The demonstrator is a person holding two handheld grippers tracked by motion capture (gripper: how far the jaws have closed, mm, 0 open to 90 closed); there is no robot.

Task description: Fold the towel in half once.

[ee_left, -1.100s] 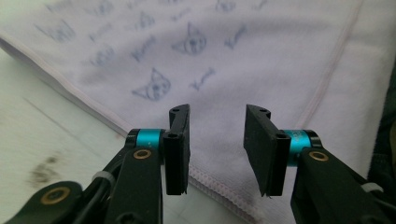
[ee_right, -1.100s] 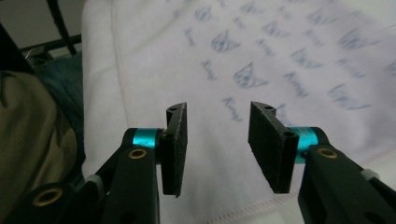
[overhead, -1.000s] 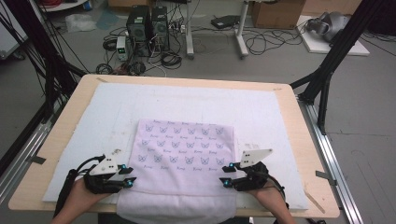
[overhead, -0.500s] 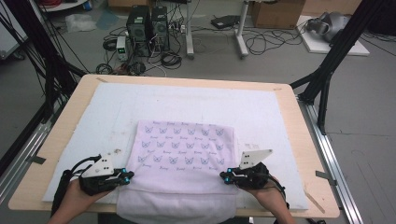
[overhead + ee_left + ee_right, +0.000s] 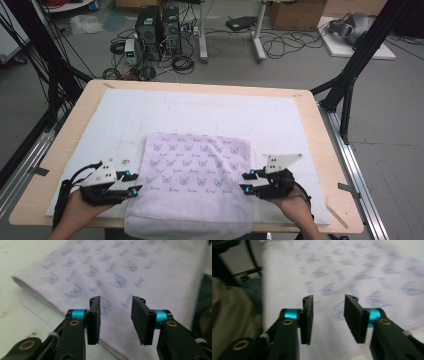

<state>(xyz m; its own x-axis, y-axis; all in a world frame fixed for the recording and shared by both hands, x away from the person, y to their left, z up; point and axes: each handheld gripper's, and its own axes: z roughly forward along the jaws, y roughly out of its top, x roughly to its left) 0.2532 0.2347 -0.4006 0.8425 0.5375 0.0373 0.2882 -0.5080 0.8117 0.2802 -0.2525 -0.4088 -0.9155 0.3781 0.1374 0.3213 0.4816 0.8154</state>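
A pale lilac towel printed with small butterfly marks lies folded on the white mat that covers the wooden table, set toward the person's side, with its near part spilling over the table's front edge. The left gripper sits at the towel's left edge and the right gripper at its right edge, each held in a hand coming up from below, the two well apart with the whole width of the cloth between them. In the left gripper view the left gripper has its two black pads standing apart with a clear gap, the folded edge of the towel running beneath and beyond them, and nothing caught between; those jaws have just been opening. The right gripper view shows the same for the right gripper: pads parted, the printed towel blurred behind the gap, no cloth pinched, and these jaws too have just been opening. Both sets of tongs hang just above the cloth, not clamped on it. Beyond the far end of the table the floor holds computer towers and a tangle of cables.
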